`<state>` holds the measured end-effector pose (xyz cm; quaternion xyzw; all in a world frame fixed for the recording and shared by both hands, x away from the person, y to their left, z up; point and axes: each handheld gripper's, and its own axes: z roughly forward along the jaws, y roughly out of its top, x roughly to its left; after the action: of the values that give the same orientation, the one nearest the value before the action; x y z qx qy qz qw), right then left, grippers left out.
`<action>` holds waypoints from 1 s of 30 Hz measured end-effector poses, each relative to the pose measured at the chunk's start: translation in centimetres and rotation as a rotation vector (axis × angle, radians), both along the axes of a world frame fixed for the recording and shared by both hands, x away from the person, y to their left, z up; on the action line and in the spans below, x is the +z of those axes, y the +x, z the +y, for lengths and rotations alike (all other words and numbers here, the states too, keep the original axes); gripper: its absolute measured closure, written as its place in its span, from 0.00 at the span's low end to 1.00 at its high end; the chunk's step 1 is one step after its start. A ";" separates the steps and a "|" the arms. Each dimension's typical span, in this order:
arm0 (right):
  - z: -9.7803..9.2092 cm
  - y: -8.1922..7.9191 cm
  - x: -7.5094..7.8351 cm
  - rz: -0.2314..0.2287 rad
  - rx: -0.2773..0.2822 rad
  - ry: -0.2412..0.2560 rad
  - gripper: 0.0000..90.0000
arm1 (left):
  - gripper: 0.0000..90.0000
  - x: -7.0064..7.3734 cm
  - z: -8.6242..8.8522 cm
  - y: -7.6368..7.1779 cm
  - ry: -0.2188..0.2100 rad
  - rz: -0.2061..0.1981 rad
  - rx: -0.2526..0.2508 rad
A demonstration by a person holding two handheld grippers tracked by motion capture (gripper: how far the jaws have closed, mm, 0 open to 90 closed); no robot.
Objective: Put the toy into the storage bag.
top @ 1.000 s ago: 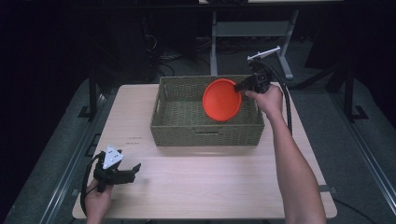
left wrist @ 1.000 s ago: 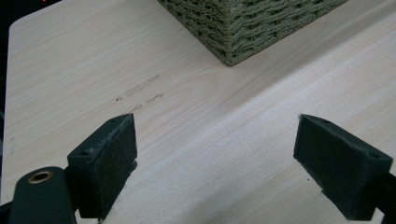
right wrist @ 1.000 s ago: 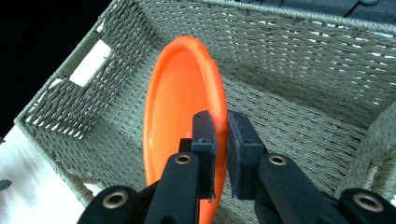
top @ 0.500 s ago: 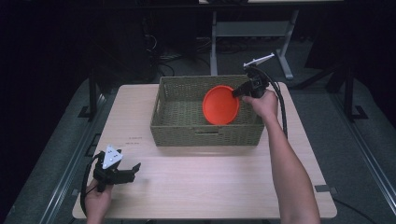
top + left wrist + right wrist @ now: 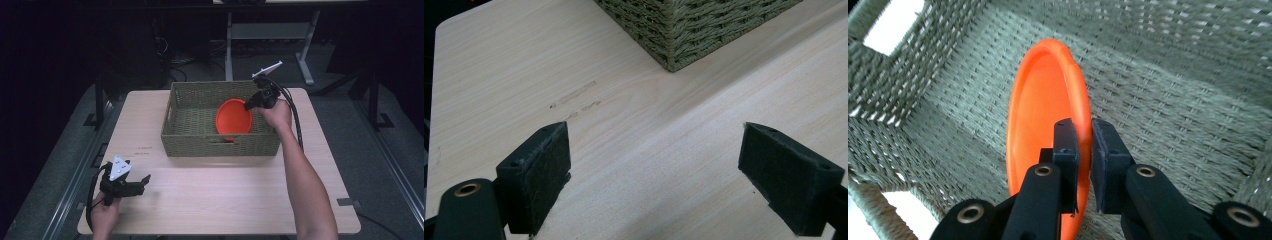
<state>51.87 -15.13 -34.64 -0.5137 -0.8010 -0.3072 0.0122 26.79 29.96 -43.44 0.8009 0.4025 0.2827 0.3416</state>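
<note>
The right gripper [image 5: 1083, 145] has its jaws closed on the rim of an orange plate [image 5: 233, 118] and holds it on edge, tilted, inside the woven basket [image 5: 190, 142] (right half, low between the walls). The left gripper [image 5: 137, 184] rests at the near left part of the wooden table [image 5: 225, 190], well apart from the basket, its jaws spread wide and grasping nothing
</note>
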 end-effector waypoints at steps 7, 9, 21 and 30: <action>0.7 0.1 -0.8 0.011 0.009 -0.052 0.90 | 0.14 0.0 0.0 0.0 -0.002 -0.001 -0.001; 0.7 0.1 -0.8 0.016 0.008 -0.053 0.90 | 0.14 0.0 0.0 0.0 0.001 0.002 -0.004; -0.5 -0.3 -0.7 0.022 -0.017 -0.043 0.74 | 0.14 0.0 0.0 0.0 -0.001 0.000 -0.002; -1.4 -1.1 0.3 0.005 -0.017 0.026 0.70 | 0.14 0.0 -0.1 -0.1 0.004 0.003 -0.007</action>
<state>50.72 -16.57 -34.35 -0.5212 -0.7925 -0.3163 0.0183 26.72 29.89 -43.42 0.8033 0.3997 0.2812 0.3403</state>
